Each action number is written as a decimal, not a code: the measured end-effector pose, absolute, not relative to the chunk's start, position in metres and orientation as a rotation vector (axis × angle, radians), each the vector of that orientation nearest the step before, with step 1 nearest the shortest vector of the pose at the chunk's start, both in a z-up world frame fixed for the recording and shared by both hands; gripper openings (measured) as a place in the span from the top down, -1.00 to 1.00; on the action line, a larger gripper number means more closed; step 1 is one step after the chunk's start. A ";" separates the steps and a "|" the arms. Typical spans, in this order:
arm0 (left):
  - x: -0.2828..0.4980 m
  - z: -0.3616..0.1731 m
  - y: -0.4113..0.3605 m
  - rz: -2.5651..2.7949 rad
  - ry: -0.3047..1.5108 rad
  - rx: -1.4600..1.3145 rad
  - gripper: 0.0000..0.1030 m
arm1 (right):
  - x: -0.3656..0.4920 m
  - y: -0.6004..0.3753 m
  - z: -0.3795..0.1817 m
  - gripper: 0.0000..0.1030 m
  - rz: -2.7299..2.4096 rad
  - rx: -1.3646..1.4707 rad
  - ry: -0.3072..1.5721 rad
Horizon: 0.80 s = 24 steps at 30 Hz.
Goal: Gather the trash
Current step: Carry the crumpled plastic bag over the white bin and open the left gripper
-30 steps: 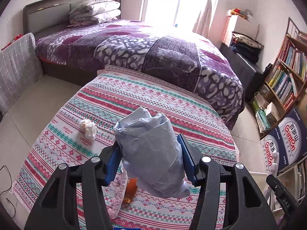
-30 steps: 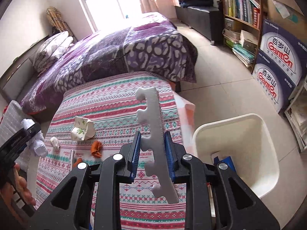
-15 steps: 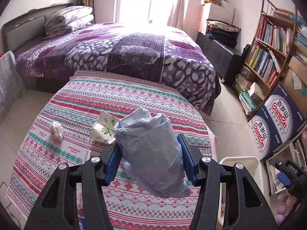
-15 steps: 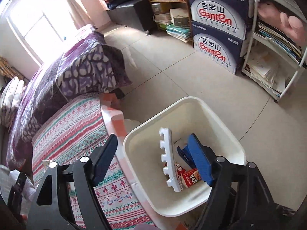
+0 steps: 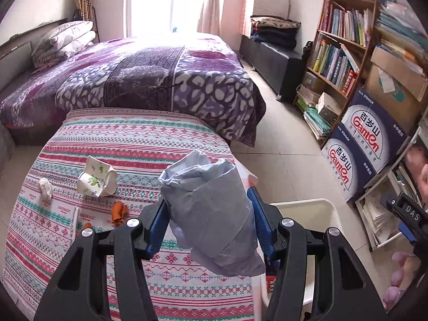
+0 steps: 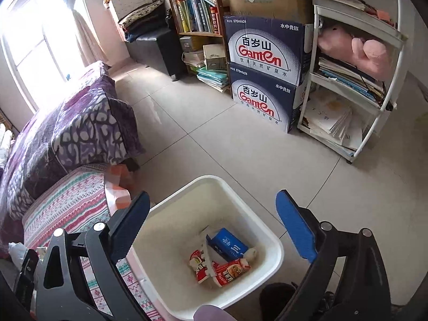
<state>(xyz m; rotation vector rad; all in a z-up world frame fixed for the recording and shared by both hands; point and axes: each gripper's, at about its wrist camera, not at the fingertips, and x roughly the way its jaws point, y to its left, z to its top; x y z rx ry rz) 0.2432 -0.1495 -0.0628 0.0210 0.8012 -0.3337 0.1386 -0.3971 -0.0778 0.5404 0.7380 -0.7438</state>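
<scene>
Jaws of the left gripper (image 5: 210,223) clamped on a crumpled grey-blue bag (image 5: 211,214), held above the near edge of the patterned tabletop (image 5: 128,139). On the cloth, left of the bag: a crushed paper cup (image 5: 96,178), a white tissue wad (image 5: 46,187), orange scraps (image 5: 119,211). White bin (image 5: 307,206) shows just right of the bag, beside the tabletop. Purple bed (image 5: 139,75) beyond.

Right wrist view: right gripper (image 6: 214,224) with jaws wide apart, nothing between them, poised over the white bin (image 6: 278,251) on the floor. Inside lie a blue carton (image 6: 231,246), red wrappers (image 6: 230,271) and a white foam strip (image 6: 207,254). Stacked water boxes (image 6: 263,77) stand across the floor.
</scene>
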 end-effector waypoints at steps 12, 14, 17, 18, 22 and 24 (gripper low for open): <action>0.216 -0.072 -0.226 -0.467 0.823 0.078 -0.08 | 0.110 -0.434 -0.075 -0.76 -0.789 0.649 0.712; 0.213 -0.076 -0.236 -0.489 0.842 0.081 -0.08 | 0.107 -0.438 -0.075 -0.76 -0.789 0.656 0.713; 0.209 -0.083 -0.250 -0.522 0.867 0.082 -0.08 | 0.101 -0.444 -0.075 -0.76 -0.802 0.665 0.710; 0.208 -0.084 -0.254 -0.534 0.874 0.082 -0.09 | 0.100 -0.446 -0.075 -0.76 -0.809 0.669 0.706; 0.204 -0.091 -0.271 -0.579 0.899 0.083 -0.13 | 0.092 -0.456 -0.075 -0.77 -0.824 0.693 0.691; 0.202 -0.094 -0.277 -0.601 0.910 0.081 -0.22 | 0.088 -0.459 -0.074 -0.77 -0.835 0.694 0.685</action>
